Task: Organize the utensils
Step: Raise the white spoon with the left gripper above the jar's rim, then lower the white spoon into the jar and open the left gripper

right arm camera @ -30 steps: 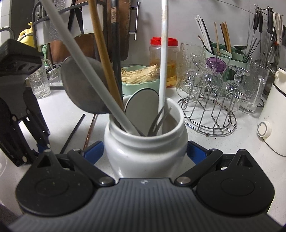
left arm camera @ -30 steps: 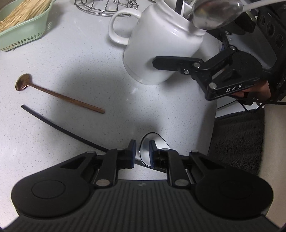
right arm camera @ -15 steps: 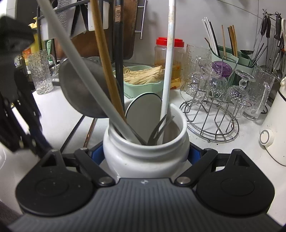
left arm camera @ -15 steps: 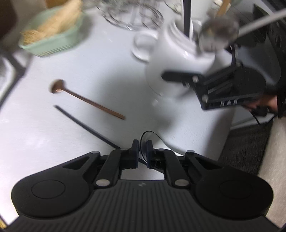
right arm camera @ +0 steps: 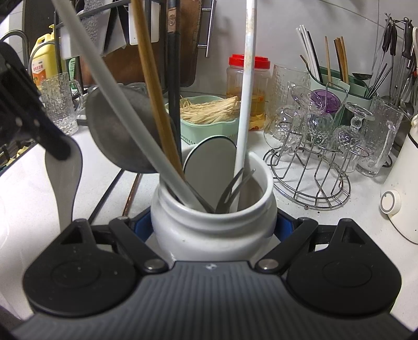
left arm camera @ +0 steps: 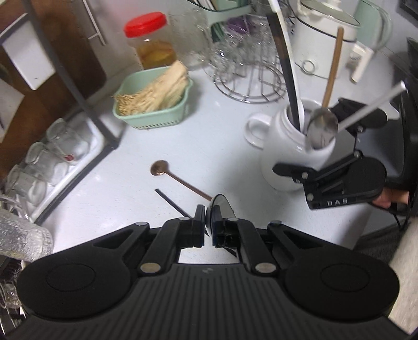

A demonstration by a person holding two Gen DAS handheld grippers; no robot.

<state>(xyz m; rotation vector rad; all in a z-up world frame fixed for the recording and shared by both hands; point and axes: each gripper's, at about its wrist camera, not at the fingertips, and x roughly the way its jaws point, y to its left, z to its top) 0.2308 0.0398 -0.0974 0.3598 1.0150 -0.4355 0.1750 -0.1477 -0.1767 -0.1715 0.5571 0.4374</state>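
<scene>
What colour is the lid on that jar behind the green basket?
Red. The jar's lid shows best in the left wrist view, above the green basket.

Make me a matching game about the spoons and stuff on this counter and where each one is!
Things:
1. copper spoon
2. white jar
3. white spoon
4. dry noodles

Places:
A. in the green basket
B. between the right tongs
C. lying on the counter
D. pinched in the left tongs

Pairs: 1-C, 2-B, 3-D, 4-A
</scene>
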